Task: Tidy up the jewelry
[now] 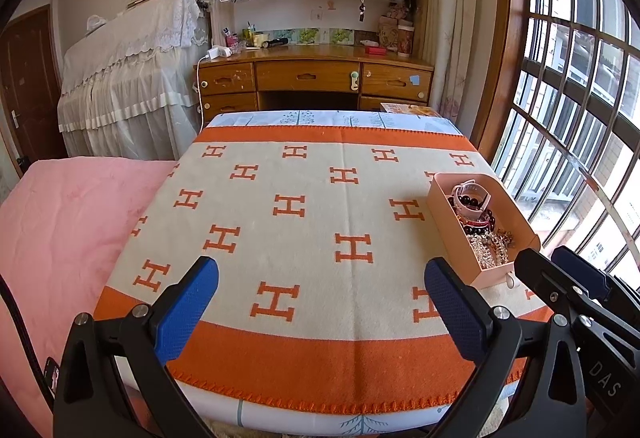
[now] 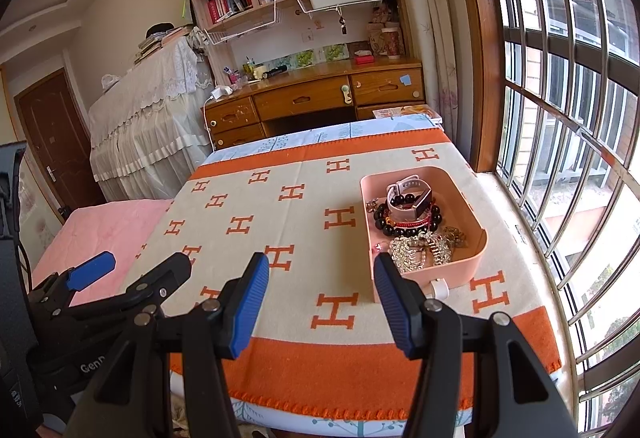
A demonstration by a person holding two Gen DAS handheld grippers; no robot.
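Note:
A pink open box (image 2: 460,270) stands on the cream and orange H-pattern blanket (image 2: 280,222), at the right side near the window. It holds a pink-strapped watch (image 2: 404,184), black bead bracelets (image 2: 384,216) and sparkly crystal pieces (image 2: 408,250). My right gripper (image 2: 320,262) hovers over the blanket's front part, open and empty, its right finger just before the box's near left corner. My left gripper (image 1: 321,266) is open wide over the blanket, with nothing between its blue pads. The box (image 1: 448,230) lies to its right, beside the right gripper (image 1: 554,258).
Pink bedding (image 1: 60,222) lies left of the blanket. A wooden desk (image 1: 308,74) with bookshelves stands beyond the far edge, next to a lace-covered piece of furniture (image 1: 128,78). A barred window (image 1: 580,118) runs close along the right side.

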